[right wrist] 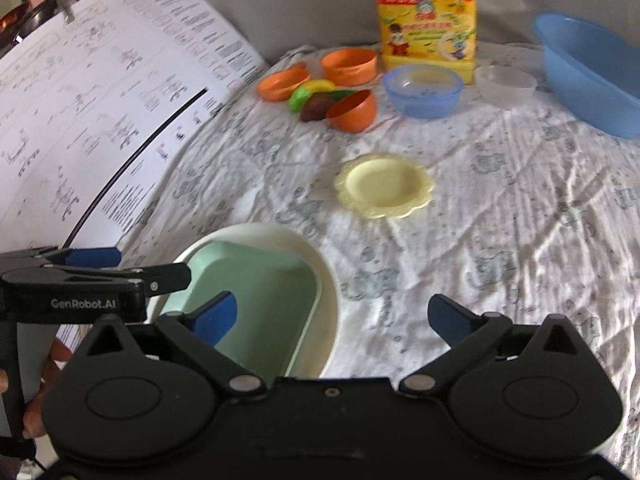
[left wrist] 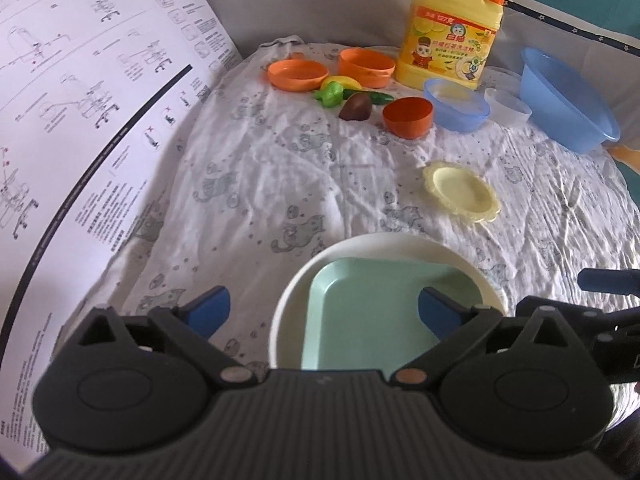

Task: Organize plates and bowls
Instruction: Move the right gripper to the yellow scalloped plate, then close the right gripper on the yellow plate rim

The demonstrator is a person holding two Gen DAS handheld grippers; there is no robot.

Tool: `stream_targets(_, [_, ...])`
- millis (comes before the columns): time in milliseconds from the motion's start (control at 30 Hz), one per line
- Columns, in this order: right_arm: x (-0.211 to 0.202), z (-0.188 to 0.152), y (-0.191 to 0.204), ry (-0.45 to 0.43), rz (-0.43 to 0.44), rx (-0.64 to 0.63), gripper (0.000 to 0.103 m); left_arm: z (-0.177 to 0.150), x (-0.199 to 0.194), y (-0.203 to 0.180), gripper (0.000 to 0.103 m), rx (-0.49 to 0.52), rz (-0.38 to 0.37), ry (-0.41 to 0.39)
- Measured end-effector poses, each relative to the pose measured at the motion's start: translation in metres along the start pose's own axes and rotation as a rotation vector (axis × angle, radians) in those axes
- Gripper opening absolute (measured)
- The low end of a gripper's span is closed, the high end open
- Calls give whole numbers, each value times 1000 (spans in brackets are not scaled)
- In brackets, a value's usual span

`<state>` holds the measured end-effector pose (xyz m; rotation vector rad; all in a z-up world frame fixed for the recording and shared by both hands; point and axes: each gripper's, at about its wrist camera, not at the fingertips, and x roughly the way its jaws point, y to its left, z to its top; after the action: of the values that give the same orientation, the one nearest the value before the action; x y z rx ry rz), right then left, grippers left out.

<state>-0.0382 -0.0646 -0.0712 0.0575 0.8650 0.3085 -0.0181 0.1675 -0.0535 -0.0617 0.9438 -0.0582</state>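
Mint-green square plate (left wrist: pixel 372 316) sits inside the cream round plate (left wrist: pixel 400 246), at six o'clock from the yellow scalloped plate (left wrist: pixel 462 192). Left hand-held gripper (left wrist: pixel 324 308) and right hand-held gripper (right wrist: pixel 332 314) both gape wide, empty.

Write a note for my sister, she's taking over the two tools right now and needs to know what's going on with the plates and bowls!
Left tool: open, holding nothing, over the white plate.
Right tool: open, holding nothing, beside that plate.
Done: the green tray sits inside the white plate, near you.
Left to sort: yellow plate alone mid-cloth; at the back, orange plate, two orange bowls (the nearer one tipped), small blue bowl, clear bowl, big blue basin.
Toy food and the soap jug stand among them; mind those.
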Motion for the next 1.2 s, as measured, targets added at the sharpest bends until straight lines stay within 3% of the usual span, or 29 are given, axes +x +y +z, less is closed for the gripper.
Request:
stream_targets(133, [-3, 2, -13, -35, -27, -5, 103, 9, 5, -9, 103, 15, -9, -14])
stream_targets(700, [33, 43, -78, -2, -104, 114, 102, 51, 62, -50, 103, 34, -46, -5])
stream_targets(967, [63, 76, -101, 10, -67, 211, 87, 74, 91, -75, 102, 83, -63, 8])
stream_targets(1200, [93, 90, -105, 46, -13, 233, 65, 82, 115, -90, 88, 106, -100, 47])
